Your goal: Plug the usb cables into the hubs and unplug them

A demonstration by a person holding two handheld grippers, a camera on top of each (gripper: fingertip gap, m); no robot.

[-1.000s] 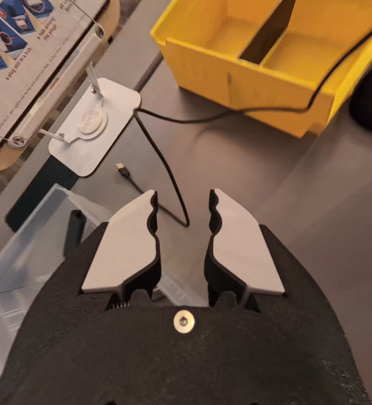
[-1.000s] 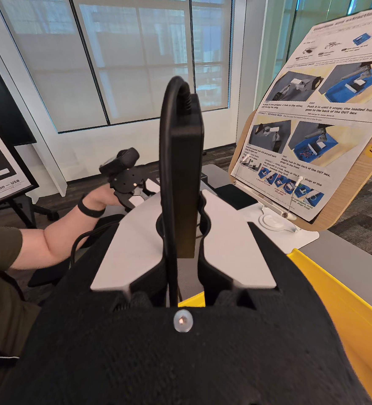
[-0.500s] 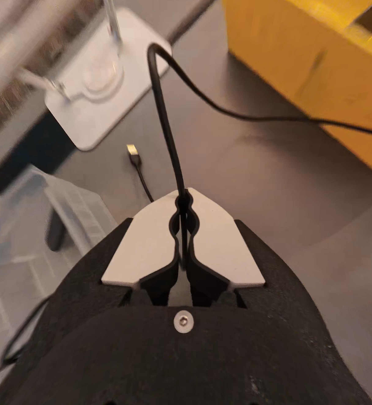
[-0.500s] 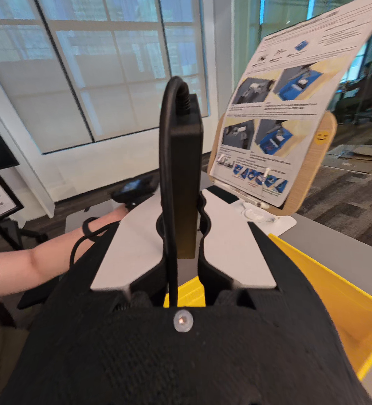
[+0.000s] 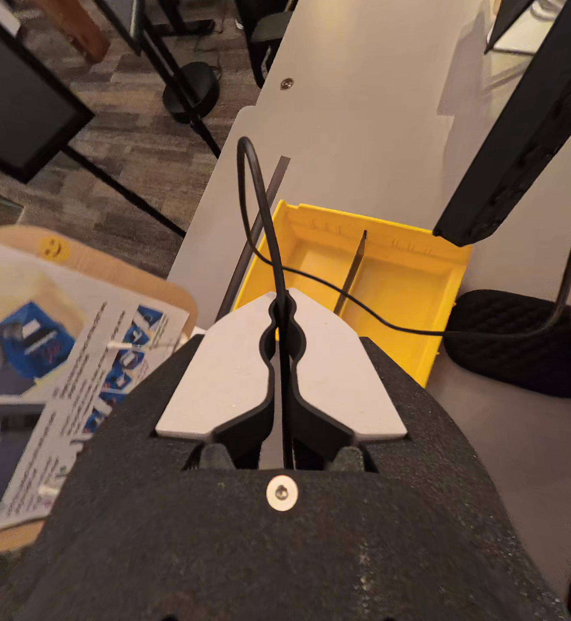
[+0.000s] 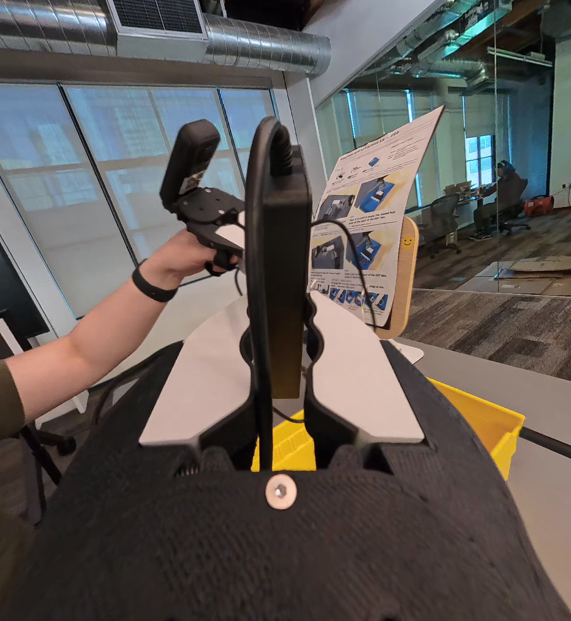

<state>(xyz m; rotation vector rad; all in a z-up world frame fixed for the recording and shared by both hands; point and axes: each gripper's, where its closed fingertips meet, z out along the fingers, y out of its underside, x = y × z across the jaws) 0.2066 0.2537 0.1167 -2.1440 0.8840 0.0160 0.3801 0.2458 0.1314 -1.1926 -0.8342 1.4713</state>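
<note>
The left claw (image 5: 282, 302) is pressed together on a thin black cable (image 5: 258, 201), which runs up the slot between its fingers, loops high toward 12 o'clock and falls away toward 3 o'clock across the yellow bin (image 5: 371, 279). No plug shows at this claw, so the grip seems to sit partway along the cord. The cable looks light and limp: it will likely bend and slide under a pinch, so the better hold is probably the stiff plug shell. The right claw (image 6: 277, 322) pinches a black hub (image 6: 287, 268) upright by its flat sides, its own thicker lead (image 6: 257, 235) curling from the top end down the 9 o'clock side. The hub looks rigid, light and smooth, so it may twist when a plug is pushed in. Beyond, the bin sits on the bench (image 5: 361, 100), with an instruction board (image 6: 371, 235) at 2 o'clock in the right view.
</note>
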